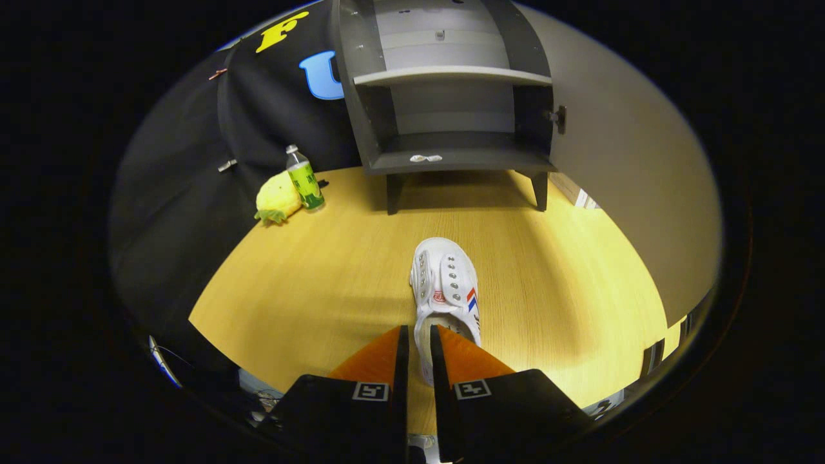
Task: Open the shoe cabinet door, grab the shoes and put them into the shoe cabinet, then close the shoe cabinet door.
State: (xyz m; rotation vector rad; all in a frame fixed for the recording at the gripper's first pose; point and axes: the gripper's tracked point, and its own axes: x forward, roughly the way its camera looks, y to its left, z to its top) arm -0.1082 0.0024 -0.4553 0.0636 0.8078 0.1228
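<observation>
A white shoe (445,290) with metal eyelets and a small red and blue mark hangs toe forward over the wooden table (309,283). My gripper (419,335) is shut on the shoe, its two fingers pinching the left side wall of the shoe's opening near the heel. Beyond the shoe stands the dark grey shoe cabinet (451,96) on short legs, with one shelf across it. Its door (619,167) is swung wide open to the right, knob (558,118) showing. A small pale object (425,158) lies on the cabinet's bottom board.
Left of the cabinet, near the cloth wall, a yellow plush pineapple (277,196) lies beside an upright bottle with a green label (304,179). The open door stretches along the table's right side.
</observation>
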